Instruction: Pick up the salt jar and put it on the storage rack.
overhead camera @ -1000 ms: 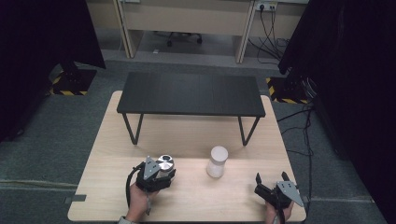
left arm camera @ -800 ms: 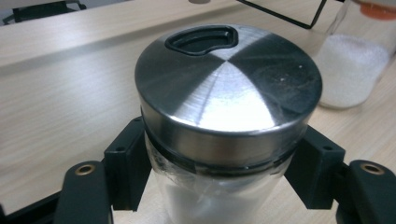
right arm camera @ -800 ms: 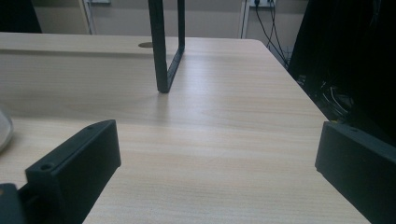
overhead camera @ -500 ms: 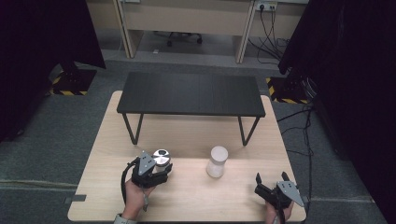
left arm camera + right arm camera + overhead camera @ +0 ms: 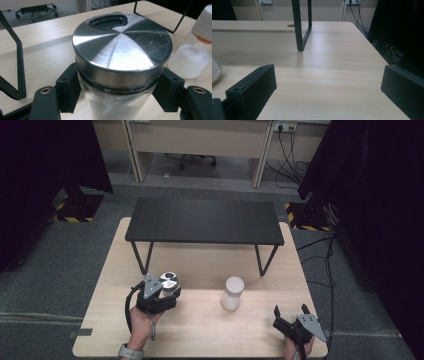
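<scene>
I see my left gripper (image 5: 165,292) closed around a clear jar (image 5: 117,100) with a brushed steel lid (image 5: 122,50); both jaws press the jar's sides just under the lid, and the jar stands upright. From the high view the jar (image 5: 169,282) sits on the near left part of the wooden table (image 5: 200,330), in front of the left leg of the black shelf (image 5: 204,220) that stands across the far half of the table. The lid has a dark kidney-shaped opening near its far edge.

A white bottle (image 5: 233,293) stands upright near the middle of the table, well apart from the jar; in the left gripper view it (image 5: 192,55) appears frosted, off to the right.

My right gripper (image 5: 290,312) rests low at the near right corner, its jaws spread wide with nothing between them, just bare tabletop (image 5: 324,75) and a black shelf leg (image 5: 300,27) ahead.
</scene>
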`<control>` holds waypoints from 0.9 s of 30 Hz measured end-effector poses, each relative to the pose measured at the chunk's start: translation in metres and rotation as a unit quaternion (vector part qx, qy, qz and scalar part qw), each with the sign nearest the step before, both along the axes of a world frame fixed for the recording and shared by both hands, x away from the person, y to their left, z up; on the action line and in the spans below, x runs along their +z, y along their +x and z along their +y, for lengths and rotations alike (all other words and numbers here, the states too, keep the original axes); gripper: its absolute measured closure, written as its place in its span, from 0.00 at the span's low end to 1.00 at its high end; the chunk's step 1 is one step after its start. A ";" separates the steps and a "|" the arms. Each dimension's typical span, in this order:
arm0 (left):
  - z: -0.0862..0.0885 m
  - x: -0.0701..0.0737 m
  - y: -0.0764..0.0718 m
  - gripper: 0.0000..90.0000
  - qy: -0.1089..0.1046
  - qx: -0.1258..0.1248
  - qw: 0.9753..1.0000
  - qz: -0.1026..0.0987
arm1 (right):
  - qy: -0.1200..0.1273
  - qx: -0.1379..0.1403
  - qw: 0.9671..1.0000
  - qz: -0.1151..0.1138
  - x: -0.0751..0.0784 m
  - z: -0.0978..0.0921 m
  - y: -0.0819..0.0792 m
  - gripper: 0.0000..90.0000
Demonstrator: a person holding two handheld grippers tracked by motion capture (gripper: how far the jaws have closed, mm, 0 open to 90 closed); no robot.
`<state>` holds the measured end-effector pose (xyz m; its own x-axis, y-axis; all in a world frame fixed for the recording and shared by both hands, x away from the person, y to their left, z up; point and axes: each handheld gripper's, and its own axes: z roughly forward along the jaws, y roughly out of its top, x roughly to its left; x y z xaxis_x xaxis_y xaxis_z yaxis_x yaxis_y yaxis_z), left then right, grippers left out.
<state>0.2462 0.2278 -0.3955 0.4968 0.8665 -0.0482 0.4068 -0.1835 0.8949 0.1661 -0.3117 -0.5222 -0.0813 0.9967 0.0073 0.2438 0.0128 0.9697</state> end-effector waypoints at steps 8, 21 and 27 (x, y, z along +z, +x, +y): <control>-0.001 0.018 0.004 0.35 0.013 0.012 1.000 -0.007 | 0.002 0.001 1.000 -0.002 -0.001 -0.001 0.000 0.00; 0.005 0.049 0.010 0.35 0.022 0.029 0.999 -0.014 | -0.001 0.001 1.000 -0.004 -0.001 0.000 -0.001 0.00; 0.006 0.059 0.014 0.35 0.020 0.039 0.999 -0.013 | 0.001 0.001 1.000 -0.005 -0.001 0.000 -0.001 0.00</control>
<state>0.2600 0.2336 -0.3366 0.4284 0.9036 0.0000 0.3980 -0.1887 0.8978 0.1649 -0.3122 -0.5236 -0.0829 0.9965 0.0077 0.2344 0.0120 0.9721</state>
